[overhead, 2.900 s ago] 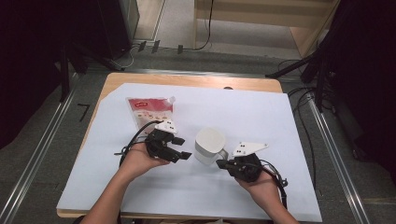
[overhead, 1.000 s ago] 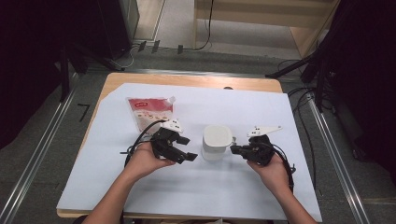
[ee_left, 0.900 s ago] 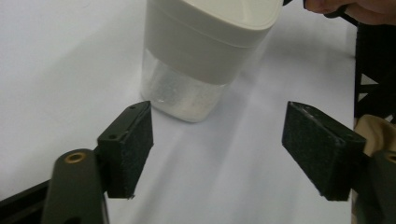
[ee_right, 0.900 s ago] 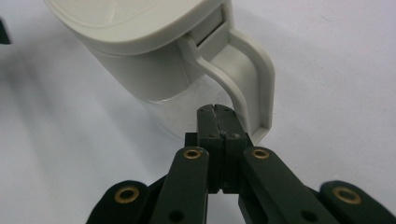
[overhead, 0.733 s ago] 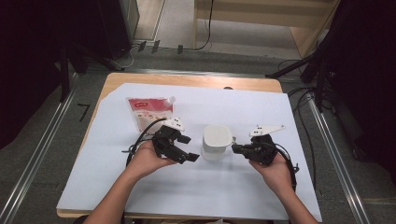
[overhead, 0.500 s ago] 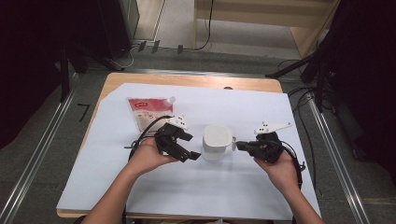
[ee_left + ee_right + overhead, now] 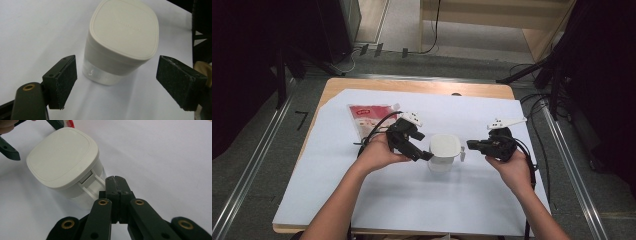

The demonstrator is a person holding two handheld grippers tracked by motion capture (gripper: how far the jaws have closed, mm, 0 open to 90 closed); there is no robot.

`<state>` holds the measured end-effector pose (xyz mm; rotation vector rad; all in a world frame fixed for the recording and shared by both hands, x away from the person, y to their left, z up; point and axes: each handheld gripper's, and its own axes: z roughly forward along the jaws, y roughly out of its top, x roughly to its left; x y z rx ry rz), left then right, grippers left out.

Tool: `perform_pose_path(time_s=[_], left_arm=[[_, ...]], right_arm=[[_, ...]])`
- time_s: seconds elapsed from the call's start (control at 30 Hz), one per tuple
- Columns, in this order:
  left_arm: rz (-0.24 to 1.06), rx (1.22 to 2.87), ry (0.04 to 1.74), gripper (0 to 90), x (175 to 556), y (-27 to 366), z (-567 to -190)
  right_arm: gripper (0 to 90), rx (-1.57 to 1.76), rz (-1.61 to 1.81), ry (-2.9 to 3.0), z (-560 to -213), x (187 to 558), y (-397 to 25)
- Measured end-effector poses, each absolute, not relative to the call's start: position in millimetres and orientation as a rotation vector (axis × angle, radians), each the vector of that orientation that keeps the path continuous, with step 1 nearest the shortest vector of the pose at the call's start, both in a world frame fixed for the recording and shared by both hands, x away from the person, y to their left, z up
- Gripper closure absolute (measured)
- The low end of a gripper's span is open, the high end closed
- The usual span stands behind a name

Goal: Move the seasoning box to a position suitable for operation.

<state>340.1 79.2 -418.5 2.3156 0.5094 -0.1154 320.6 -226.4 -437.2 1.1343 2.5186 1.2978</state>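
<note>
Container: white lidded tub [image 7: 445, 151] upright at mid-tabletop [image 7: 472, 210], between the two claws; clear lower body, cream lid pressed on.
Left claw [image 7: 125, 82]: jaws spread wide, one pad either side of the tub, neither touching. Judged: lined up to clamp the body and steady it.
Right claw [image 7: 115, 182]: jaws pinched together, tips just at the lid's latch tab [image 7: 93, 183] on the tub's right side; whether it grips the tab or only touches it, cannot tell. Judged: placed to lift the tab.
Snack packet [image 7: 369, 117]: red and white, flat on the far left, well apart from the tub.
Step, judged: opening the lid; lid not yet off.
</note>
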Motion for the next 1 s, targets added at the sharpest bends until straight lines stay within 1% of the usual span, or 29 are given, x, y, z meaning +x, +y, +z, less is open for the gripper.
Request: perform_pose_path(time_s=[0.1,0.2,0.43,0.53,0.8,1.0], left_arm=[[-0.111,2.330,0.498,17.5,339.9,76.6,-421.1],[-0.072,2.335,0.508,13.5,339.8,75.9,-422.2],[-0.081,2.337,0.522,10.8,341.1,68.9,-431.6],[-0.086,2.355,0.509,10.8,341.2,66.7,-433.9],[-0.120,2.328,0.497,12.2,343.6,66.5,-435.9],[-0.103,2.340,0.497,12.5,343.0,61.5,-440.7]], right_arm=[[90.0,1.126,1.290,2.525,-438.6,318.6,-225.0],[90.0,1.121,1.284,2.532,-441.1,316.3,-223.7],[90.0,1.119,1.258,2.542,-447.3,314.2,-221.8],[90.0,1.124,1.258,2.549,-450.1,314.7,-219.8],[90.0,1.127,1.279,2.539,-448.9,313.9,-218.3],[90.0,1.136,1.276,2.540,-449.5,313.2,-218.2]])
